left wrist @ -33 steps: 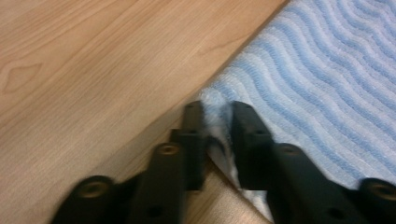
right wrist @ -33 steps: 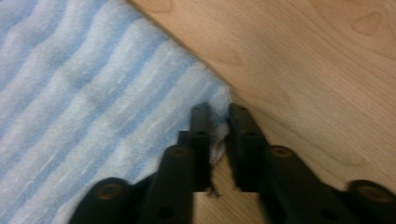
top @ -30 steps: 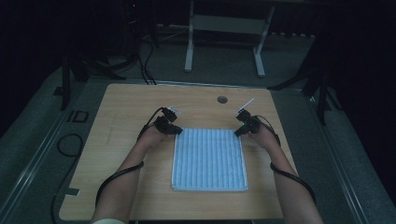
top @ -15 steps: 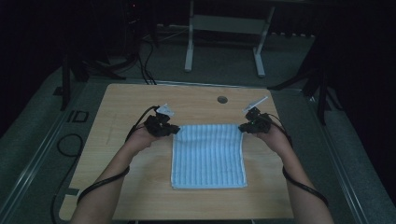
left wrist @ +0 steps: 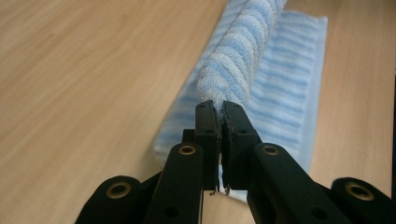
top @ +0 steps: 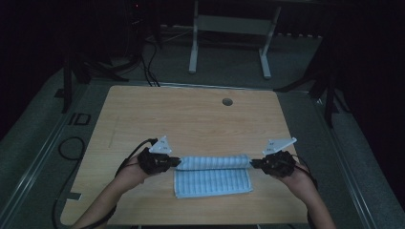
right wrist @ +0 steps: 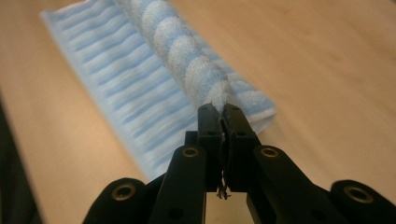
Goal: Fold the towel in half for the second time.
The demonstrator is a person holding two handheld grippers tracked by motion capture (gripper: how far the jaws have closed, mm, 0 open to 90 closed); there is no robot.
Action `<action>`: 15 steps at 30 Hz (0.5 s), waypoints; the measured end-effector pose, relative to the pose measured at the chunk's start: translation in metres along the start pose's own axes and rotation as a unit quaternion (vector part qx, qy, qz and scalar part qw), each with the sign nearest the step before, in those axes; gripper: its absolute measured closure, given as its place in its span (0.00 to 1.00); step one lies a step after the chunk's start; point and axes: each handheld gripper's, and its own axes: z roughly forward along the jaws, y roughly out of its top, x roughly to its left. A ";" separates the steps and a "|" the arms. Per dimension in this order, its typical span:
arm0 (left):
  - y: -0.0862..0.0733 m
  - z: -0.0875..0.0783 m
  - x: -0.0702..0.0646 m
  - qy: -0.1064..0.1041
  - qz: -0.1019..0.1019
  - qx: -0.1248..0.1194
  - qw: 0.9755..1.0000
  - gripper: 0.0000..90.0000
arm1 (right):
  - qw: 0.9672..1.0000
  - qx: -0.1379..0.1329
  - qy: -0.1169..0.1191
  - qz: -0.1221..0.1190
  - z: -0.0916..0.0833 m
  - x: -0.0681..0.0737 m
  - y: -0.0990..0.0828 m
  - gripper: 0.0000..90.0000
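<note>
Left tool: left tool (left wrist: 219,116) has its jaws pressed together on a corner of the striped blue-and-white towel (top: 212,174); in the high view it sits at the towel's left end (top: 165,161).
Right tool: right tool (right wrist: 223,119) is likewise clamped tight on the opposite corner, with terry pile bunched between the jaws; in the high view it sits at the towel's right end (top: 267,163).
Hands: left hand (top: 143,164) and right hand (top: 286,167) are level with each other, well apart, one at each end of the raised edge.
Held edge: the gripped edge (top: 215,161) is stretched between the two tools and runs parallel to the near edge of the table (top: 191,114). Judged purpose: matched corner grips keep the edge straight so the fold lands square.
Towel position: near-centre of the table, close to the near edge. The lower layer lies flat on the wood; the raised edge sits above its far part.
Step in hand: judged to be a fold of the far half over the near half, not yet laid down.
Next move: judged to call for both tools to travel together toward the near edge, then release.
Risk: uneven travel would skew the fold.
</note>
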 end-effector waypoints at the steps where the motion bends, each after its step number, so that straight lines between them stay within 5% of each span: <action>1: -0.003 0.000 -0.006 0.001 0.006 0.000 1.000 0.95 | 1.000 0.003 0.005 -0.003 0.000 0.004 -0.005 0.97; 5: -0.013 0.002 -0.026 -0.013 0.026 0.017 0.999 0.95 | 1.000 0.017 0.017 -0.004 0.001 0.020 -0.021 0.97; 7: -0.017 0.003 -0.033 -0.046 0.033 0.033 0.998 0.92 | 0.999 0.026 0.037 0.000 0.003 0.027 -0.030 0.94; 9: -0.018 0.000 -0.038 -0.049 0.047 0.048 0.997 0.68 | 0.998 0.029 0.048 0.008 0.001 0.030 -0.037 0.86; 11: -0.016 -0.004 -0.036 -0.048 0.038 0.041 0.997 0.64 | 0.999 0.025 0.044 0.016 -0.004 0.028 -0.039 0.82; 15: -0.007 -0.002 -0.029 -0.023 -0.011 0.021 0.999 0.59 | 0.999 0.011 0.022 0.023 -0.006 0.020 -0.033 0.77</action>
